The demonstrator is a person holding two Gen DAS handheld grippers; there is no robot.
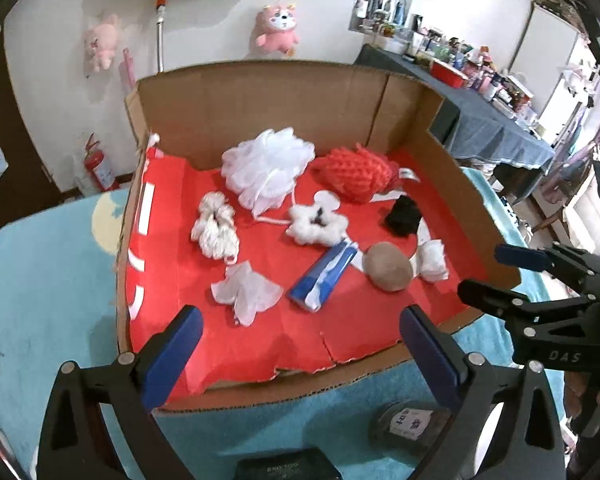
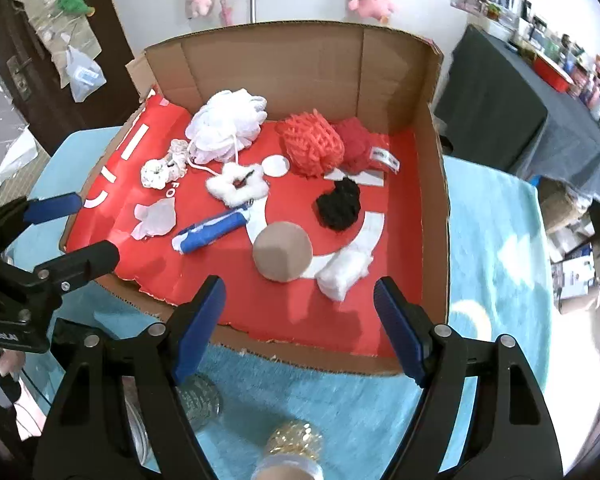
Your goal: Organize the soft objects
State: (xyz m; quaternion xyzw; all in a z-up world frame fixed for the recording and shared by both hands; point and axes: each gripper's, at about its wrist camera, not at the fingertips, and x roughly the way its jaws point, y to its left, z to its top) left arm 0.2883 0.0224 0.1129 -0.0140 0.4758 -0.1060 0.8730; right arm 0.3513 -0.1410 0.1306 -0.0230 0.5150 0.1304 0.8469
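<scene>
— At the near rim of the cardboard box (image 1: pixel 260 120), hovering side by side: left gripper (image 1: pixel 300 320) spread wide and empty, right gripper (image 2: pixel 300 288) likewise agape, holding nothing.

— Step in hand?

— Seemingly the very start: picking out a first piece. Nothing lifted, nothing grouped yet. All soft objects lying loose on the red lining (image 1: pixel 160 280) inside the box.

— Count?

— Ten, one of each: white bath pouf (image 1: pixel 266 164), orange mesh pouf (image 1: pixel 352 176), red knit bundle (image 2: pixel 354 144) touching it, knotted white cord (image 1: pixel 216 226), fluffy white scrunchie (image 1: pixel 316 224), black scrunchie (image 1: pixel 402 216), crumpled white tissue (image 1: pixel 246 292), blue-and-white pack (image 1: pixel 324 276), round brown puff (image 1: pixel 388 266), white cotton wad (image 1: pixel 432 260) just beside the puff.

— Next move?

— Probably lowering one gripper over a near piece: tissue or pack for the left, puff or wad for the right. Calls for closing low against the lining, with such flat, yielding stuff. Calls too for steering clear of the white pouf's loop, trailing toward the fluffy scrunchie.
</scene>
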